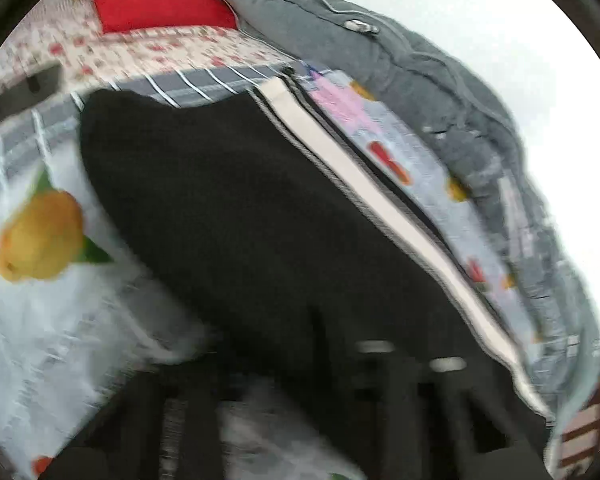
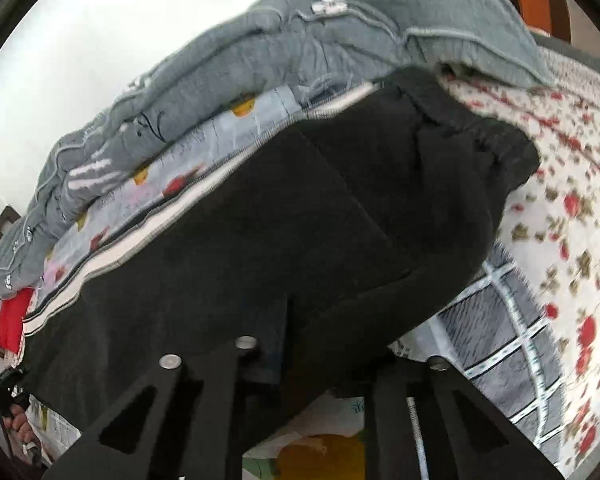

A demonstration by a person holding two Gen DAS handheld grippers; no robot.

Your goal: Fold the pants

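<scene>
pants (image 2: 284, 216): black, white side stripe, on bed (image 2: 560, 208) beside grey quilt (image 2: 340, 40) | left gripper (image 1: 340, 392): blurred, grip unclear | right gripper (image 2: 300, 364): clamped on pants

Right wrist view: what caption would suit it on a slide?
Black pants with a white side stripe lie on a patterned bedspread beside a grey quilt.

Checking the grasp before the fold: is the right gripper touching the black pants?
Touching. The right wrist view shows the black pants draped over the right gripper, covering its fingertips.
</scene>
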